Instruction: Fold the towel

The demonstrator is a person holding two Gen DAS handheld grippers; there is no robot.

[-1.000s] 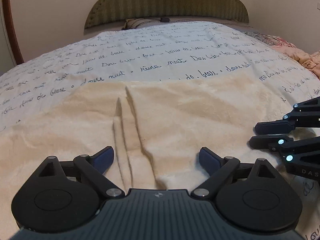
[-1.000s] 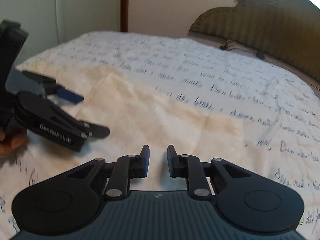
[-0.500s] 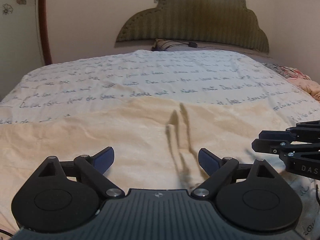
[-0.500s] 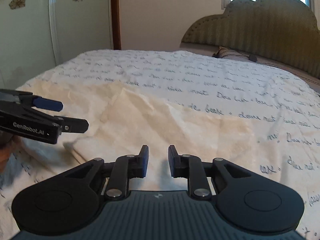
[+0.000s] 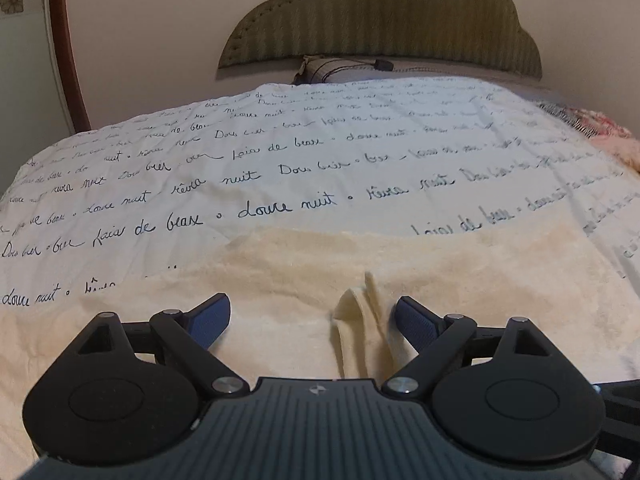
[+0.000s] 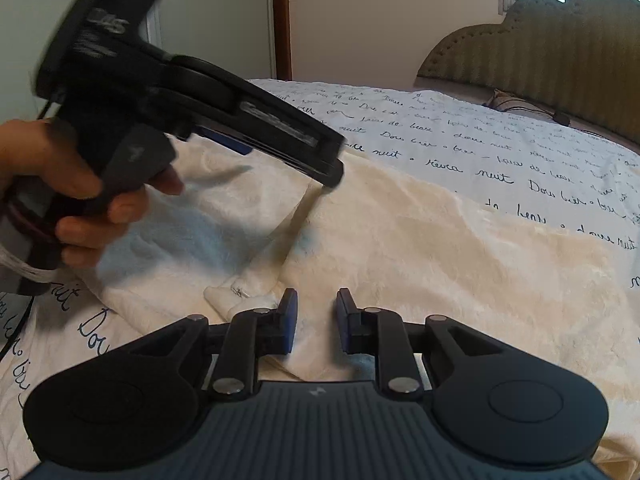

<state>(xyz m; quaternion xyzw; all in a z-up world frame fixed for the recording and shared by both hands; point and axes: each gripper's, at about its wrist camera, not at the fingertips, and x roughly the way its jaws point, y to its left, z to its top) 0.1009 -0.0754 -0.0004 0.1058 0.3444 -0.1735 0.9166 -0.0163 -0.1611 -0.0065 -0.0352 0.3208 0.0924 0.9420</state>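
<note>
One cream towel (image 5: 460,280) lies spread over the near part of a bed, on a white bedspread (image 5: 280,168) printed with handwriting; its far edge runs across the bedspread and a raised ridge (image 5: 360,320) of pinched cloth stands up in its near middle. Judged from its fuzzy nap and the way it creases, the towel is soft, limp and light, will sag wherever it is not supported, and is neither fragile nor slippery. The best holds look to be the corners or the hemmed edge; a small corner with what seems a tag (image 6: 240,296) lies just left of the right gripper. The left gripper (image 5: 312,320) stands wide apart over the towel, the ridge rising between its pads, with nothing clamped. The right gripper (image 6: 316,320) shows a narrow gap; it holds nothing, the towel lying beneath the tips. A hand (image 6: 60,188) carries the left gripper, blurred in the right view. Count: one towel, two grippers, one headboard (image 5: 380,20), one pillow (image 5: 340,68) at the far end.
</note>
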